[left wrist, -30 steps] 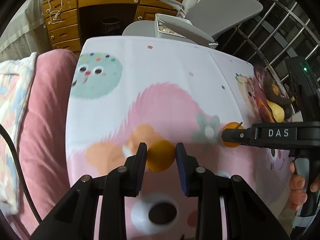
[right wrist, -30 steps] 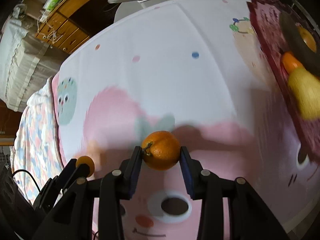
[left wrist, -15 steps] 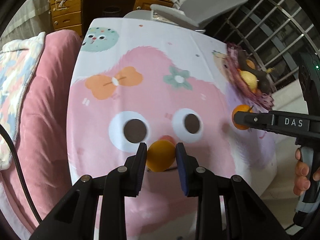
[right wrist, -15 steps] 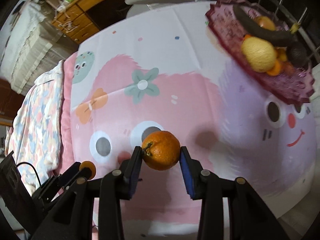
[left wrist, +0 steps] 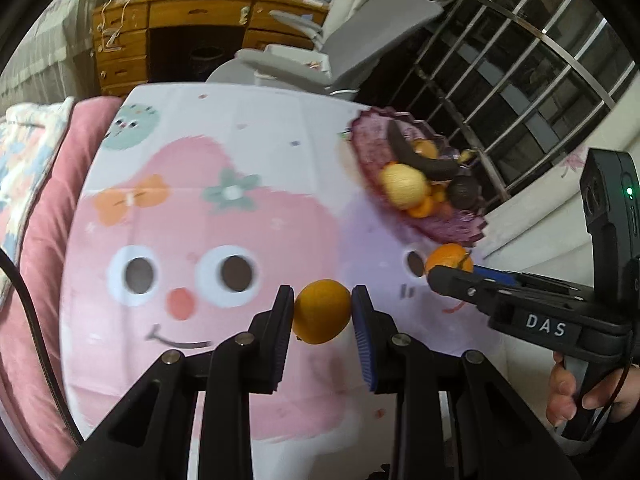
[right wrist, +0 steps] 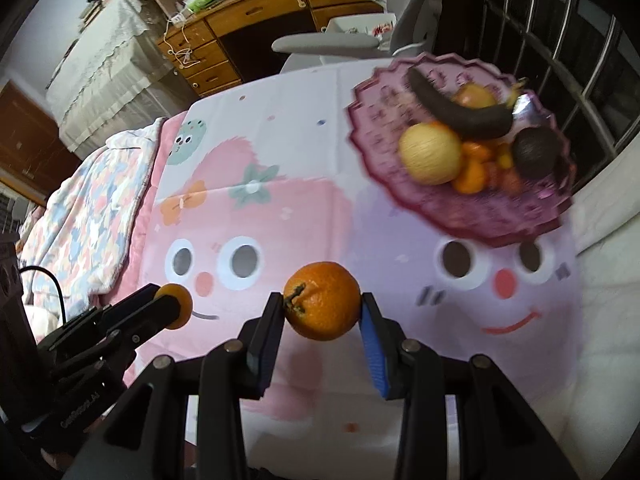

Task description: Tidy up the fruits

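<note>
Smooth yellow-orange fruit is sitting pinched in left claw, off the table. Stemmed, dimpled orange is hanging in right claw, stem pointing left. Purple scalloped plate is resting on table's far right w/ pale round fruit, dark banana, dark round fruit & sm. oranges piled touching.

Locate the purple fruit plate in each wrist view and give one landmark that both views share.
Left wrist view: the purple fruit plate sits right of centre, up and right of the left claw and its orange.
Right wrist view: the plate fills the upper right, above the right claw.
Shared landmark: the green flower print on the cloth, left of the plate in both.
</note>
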